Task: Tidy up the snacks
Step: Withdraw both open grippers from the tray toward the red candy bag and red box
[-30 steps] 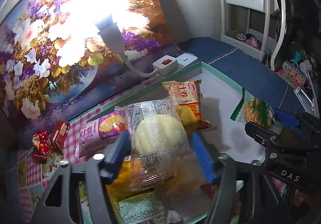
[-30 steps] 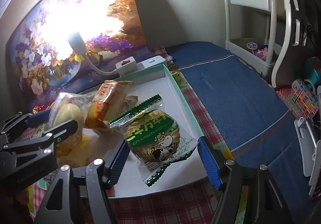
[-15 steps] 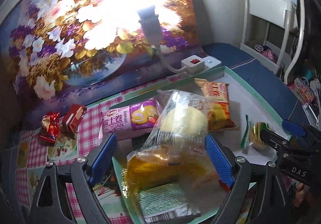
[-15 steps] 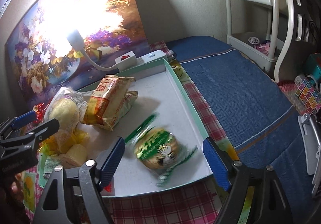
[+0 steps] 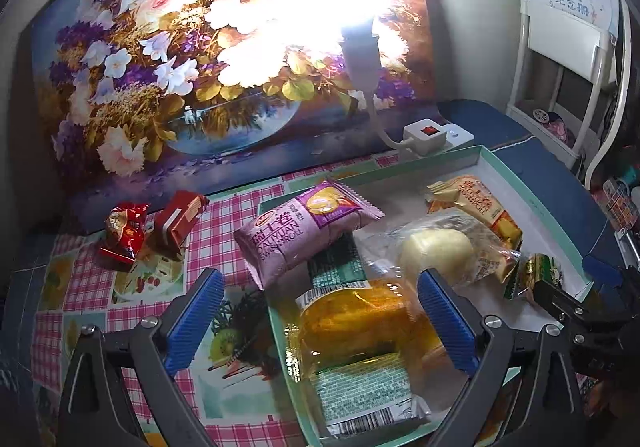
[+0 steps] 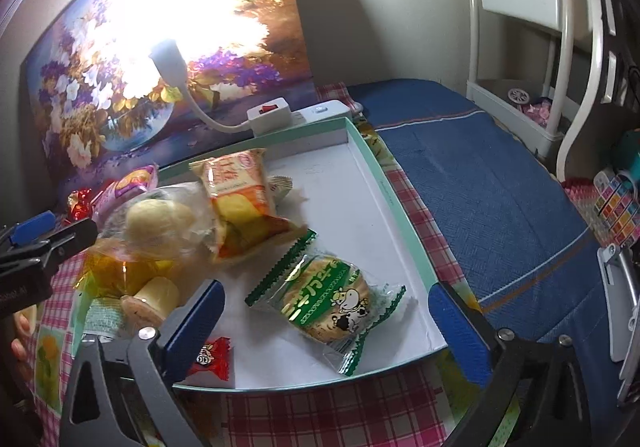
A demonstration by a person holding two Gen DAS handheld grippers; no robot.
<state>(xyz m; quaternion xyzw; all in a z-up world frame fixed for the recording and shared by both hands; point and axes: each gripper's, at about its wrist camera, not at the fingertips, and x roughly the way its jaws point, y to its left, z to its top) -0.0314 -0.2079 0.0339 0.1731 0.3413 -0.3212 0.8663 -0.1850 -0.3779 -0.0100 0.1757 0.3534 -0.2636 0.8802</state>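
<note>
Dropped green cracker packet [image 6: 326, 297] now lies flat, long axis diagonal.

Glossy plastic film is seen on the snack packets [image 6: 326, 299]; matt card on the tray [image 6: 394, 187]; woven cloth on the blue cover [image 6: 480, 167].

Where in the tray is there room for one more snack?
The bare white floor of the tray lies between the orange pack, the green cow biscuit and the right wall. The left side is crowded: the bun bag sits in a pile of packs.
</note>
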